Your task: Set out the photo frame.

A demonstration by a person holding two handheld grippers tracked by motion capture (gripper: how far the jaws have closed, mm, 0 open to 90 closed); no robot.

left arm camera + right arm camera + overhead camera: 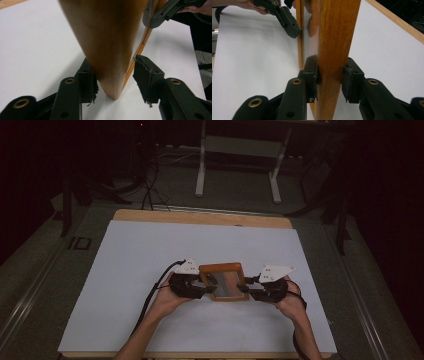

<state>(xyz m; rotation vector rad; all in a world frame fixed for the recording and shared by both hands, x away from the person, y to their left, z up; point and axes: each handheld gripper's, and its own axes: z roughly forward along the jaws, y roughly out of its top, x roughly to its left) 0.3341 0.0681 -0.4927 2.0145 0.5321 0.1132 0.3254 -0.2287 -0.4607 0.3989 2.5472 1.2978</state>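
The left gripper (204, 286) had its jaws around the left edge of a wooden tray (223, 281), one pad (88, 85) touching the wood and the other pad (147, 80) standing a little off it, so the jaws were not yet pinching. The tray sat near the middle of the white sheet (130, 270) that covered the table (200, 216), between the two grippers, its long axis running left to right and its hollow side facing up. The right gripper (246, 288) pinched the right edge of the tray, both pads pressed against the wood
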